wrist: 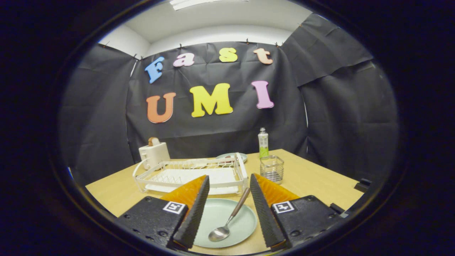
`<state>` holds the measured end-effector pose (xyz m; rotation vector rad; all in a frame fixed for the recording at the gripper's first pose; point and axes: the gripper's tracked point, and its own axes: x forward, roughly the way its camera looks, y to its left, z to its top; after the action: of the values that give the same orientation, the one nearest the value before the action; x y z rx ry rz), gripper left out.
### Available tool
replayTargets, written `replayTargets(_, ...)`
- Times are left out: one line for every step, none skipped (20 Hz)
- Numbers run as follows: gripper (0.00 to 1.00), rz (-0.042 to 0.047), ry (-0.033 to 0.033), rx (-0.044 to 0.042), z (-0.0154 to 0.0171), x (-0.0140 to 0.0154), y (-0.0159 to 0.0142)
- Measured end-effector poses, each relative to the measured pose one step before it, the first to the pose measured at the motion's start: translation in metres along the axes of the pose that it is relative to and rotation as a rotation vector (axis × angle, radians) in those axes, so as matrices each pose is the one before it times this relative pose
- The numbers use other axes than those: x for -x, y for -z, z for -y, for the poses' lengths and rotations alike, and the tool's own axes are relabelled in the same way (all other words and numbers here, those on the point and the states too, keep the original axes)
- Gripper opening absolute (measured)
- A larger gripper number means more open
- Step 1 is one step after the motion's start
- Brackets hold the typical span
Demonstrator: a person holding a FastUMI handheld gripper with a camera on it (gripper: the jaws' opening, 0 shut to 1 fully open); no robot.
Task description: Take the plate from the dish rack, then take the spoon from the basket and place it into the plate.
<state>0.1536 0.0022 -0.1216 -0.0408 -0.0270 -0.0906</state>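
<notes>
A pale green plate [245,222] lies on the wooden table [316,181] in front of the white wire dish rack [227,170]. A metal spoon [229,220] rests in the plate, bowl toward me, handle pointing at the rack and overhanging the plate's far rim. My gripper [229,181] hovers above the plate, open, its fingers apart on either side of the spoon with nothing between them. The wire mesh basket [272,169] stands to the right of the rack, beyond the right finger.
A white toaster [153,153] with bread in it sits behind the rack's left end. A second plate [233,156] lies behind the rack, and a green and white bottle [263,143] stands behind the basket. A black object [362,185] sits at the table's right edge.
</notes>
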Motion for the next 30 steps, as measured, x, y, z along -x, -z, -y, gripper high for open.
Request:
replayTargets(0.83, 0.00944, 0.01822, 0.0163, 0.00559, 0.00554, -0.00728)
replayTargets(0.93, 0.01348, 0.01852, 0.01459, 0.00618, 0.00236, -0.00462)
replayTargets(1.0, 0.01223, 0.01185, 0.00722, 0.00328, 0.00708, -0.00769)
replayTargets(1.0, -0.0007, 0.00684, 0.00873, 0.00169, 0.00549, -0.00543)
replayTargets(1.0, -0.00806, 0.002, 0.00355, 0.00114, 0.00474, -0.00309)
replayTargets(1.0, -0.01611, -0.00196, 0.00003, 0.00129, 0.00516, -0.0024)
replayTargets(1.0, -0.01408, -0.01372, -0.00617, -0.00125, 0.00641, -0.00298)
replayTargets(1.0, -0.00961, -0.01606, -0.00525, -0.00148, 0.00685, -0.00512)
replayTargets(1.0, -0.00701, -0.00157, -0.0094, 0.00264, 0.00495, -0.00596)
replayTargets(1.0, -0.00955, 0.00645, -0.00087, 0.00224, 0.00451, -0.00639)
replayTargets(1.0, -0.00827, 0.00051, 0.01086, -0.00059, 0.00537, -0.00558)
replayTargets(1.0, 0.00105, 0.00127, 0.00297, 0.00008, 0.00582, -0.00783)
replayTargets(1.0, 0.00762, -0.00495, 0.00113, -0.00064, 0.00609, -0.00789)
replayTargets(1.0, 0.01126, -0.00364, -0.00511, 0.00032, 0.00653, -0.00671)
replayTargets(1.0, 0.01321, -0.00616, -0.00735, -0.00026, 0.00563, -0.00432)
replayTargets(1.0, 0.00312, -0.00363, -0.00298, 0.00064, 0.0056, -0.00213)
replayTargets(1.0, -0.00216, -0.00317, -0.00608, 0.00126, 0.00291, 0.00024)
replayTargets(1.0, -0.0129, 0.00302, -0.00626, 0.00214, 0.00449, 0.0008)
replayTargets(1.0, -0.01054, 0.00003, -0.01371, 0.00223, 0.00383, 0.00097)
replayTargets(1.0, -0.00227, -0.00923, -0.01375, -0.00068, 0.00405, -0.00192)
replayTargets(1.0, 0.00294, -0.01257, -0.00895, -0.00185, 0.00369, -0.00284)
replayTargets(1.0, 0.00221, -0.00805, -0.00476, -0.00043, 0.00199, -0.00093)
replayTargets(1.0, -0.00144, -0.00272, 0.0042, 0.00084, 0.00047, 0.0018)
replayTargets(1.0, 0.00142, -0.00205, 0.00585, 0.00016, 0.00043, 0.00053)
replayTargets(1.0, 0.00335, -0.00316, 0.00546, -0.00158, 0.00079, -0.00017)
replayTargets(1.0, 0.00211, -0.00036, 0.005, -0.00084, 0.00049, 0.00041)
replayTargets(1.0, 0.00336, -0.00076, 0.00746, -0.00114, 0.00103, 0.00116)
replayTargets(1.0, 0.01169, -0.00482, 0.0051, -0.00126, 0.00059, -0.00097)
replayTargets(1.0, 0.00915, -0.00394, 0.00642, -0.00118, -0.00065, -0.00004)
replayTargets(1.0, 0.00371, 0.00426, 0.00565, 0.00058, -0.00053, 0.00088)
